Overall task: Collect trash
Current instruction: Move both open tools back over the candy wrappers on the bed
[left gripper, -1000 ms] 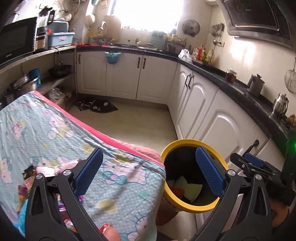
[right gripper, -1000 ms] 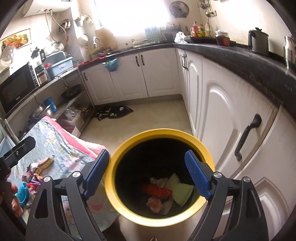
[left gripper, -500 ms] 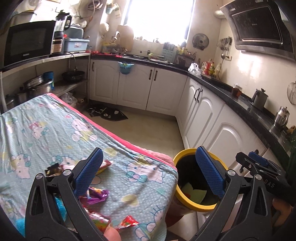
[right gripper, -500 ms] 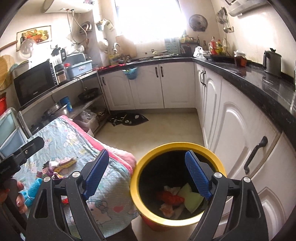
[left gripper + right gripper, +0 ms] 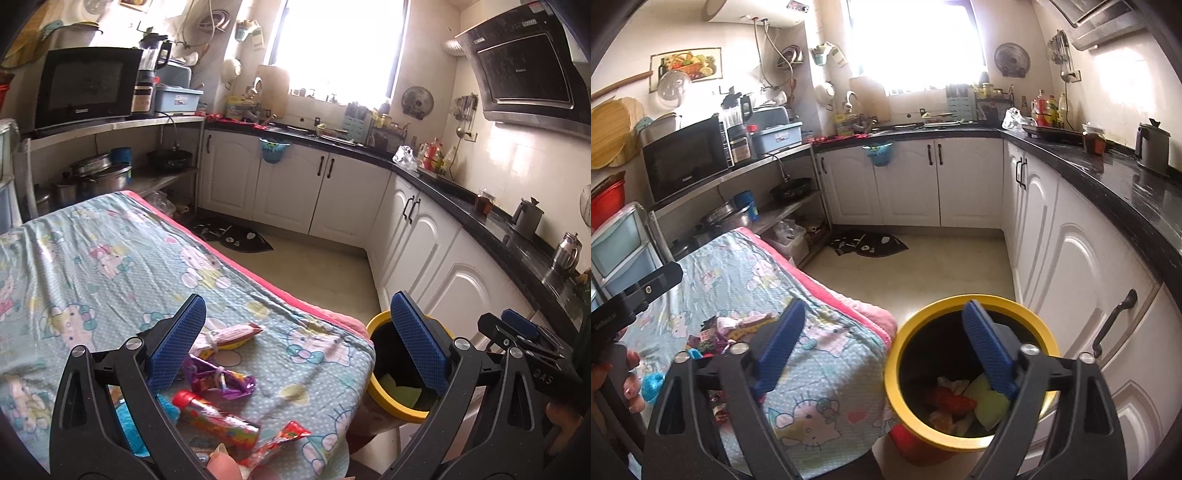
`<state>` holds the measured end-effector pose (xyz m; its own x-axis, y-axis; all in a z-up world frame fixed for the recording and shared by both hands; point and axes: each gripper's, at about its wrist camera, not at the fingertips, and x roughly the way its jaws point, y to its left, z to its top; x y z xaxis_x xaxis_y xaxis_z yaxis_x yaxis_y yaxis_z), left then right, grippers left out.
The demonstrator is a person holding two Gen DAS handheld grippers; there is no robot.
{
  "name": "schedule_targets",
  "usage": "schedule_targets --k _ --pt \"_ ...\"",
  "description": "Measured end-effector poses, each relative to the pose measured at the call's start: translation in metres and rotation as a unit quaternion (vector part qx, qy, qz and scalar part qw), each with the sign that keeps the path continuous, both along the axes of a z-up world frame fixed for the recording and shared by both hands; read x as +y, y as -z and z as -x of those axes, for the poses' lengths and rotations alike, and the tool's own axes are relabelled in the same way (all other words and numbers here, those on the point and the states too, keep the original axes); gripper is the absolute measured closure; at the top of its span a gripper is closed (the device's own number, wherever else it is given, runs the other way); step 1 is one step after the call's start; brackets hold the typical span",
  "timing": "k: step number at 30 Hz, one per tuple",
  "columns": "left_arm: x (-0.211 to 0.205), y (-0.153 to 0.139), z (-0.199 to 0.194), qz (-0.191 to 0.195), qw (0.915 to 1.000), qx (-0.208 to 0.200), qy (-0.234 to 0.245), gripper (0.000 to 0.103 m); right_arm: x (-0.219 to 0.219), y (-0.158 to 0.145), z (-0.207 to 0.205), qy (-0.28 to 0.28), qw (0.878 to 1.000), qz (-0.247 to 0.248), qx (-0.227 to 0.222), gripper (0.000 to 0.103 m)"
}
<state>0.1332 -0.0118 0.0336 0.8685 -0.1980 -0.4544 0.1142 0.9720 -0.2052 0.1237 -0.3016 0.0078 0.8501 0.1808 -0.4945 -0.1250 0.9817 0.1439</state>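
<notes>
A yellow-rimmed black trash bin [image 5: 967,373] stands on the floor beside the table and holds red, white and green scraps [image 5: 964,402]. In the left wrist view the bin [image 5: 399,384] is partly behind the right finger. Several wrappers lie on the patterned cloth: a pink one [image 5: 236,334], a purple one [image 5: 221,380], a red tube [image 5: 214,417] and a red packet [image 5: 280,446]. My left gripper [image 5: 295,339] hangs open above them, holding nothing. My right gripper [image 5: 886,354] is open over the bin's left rim, its jaws still opening, with nothing between them.
The table with the cartoon cloth [image 5: 110,258] fills the left. White cabinets [image 5: 1071,266] under a black counter [image 5: 1126,192] run along the right and back. A dark mat [image 5: 871,243] lies on the floor. A shelf holds a microwave [image 5: 88,88] and pots.
Both grippers have pulled back and risen, so the bin looks smaller and farther. More of the table and its wrappers have come into the left wrist view. The right jaws stand slightly wider.
</notes>
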Motion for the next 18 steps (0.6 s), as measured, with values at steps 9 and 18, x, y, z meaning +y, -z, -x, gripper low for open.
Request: schedule_targets --k 9,18 --pt "0.020 -0.002 0.010 -0.001 0.9998 -0.004 -0.021 0.011 0.021 -0.005 0.006 -0.030 1.000 0.002 -0.006 0.015" --pt "0.041 -0.002 0.019 -0.007 0.9992 -0.006 -0.040 0.011 0.043 -0.006 0.011 -0.059 0.998 0.007 -0.008 0.015"
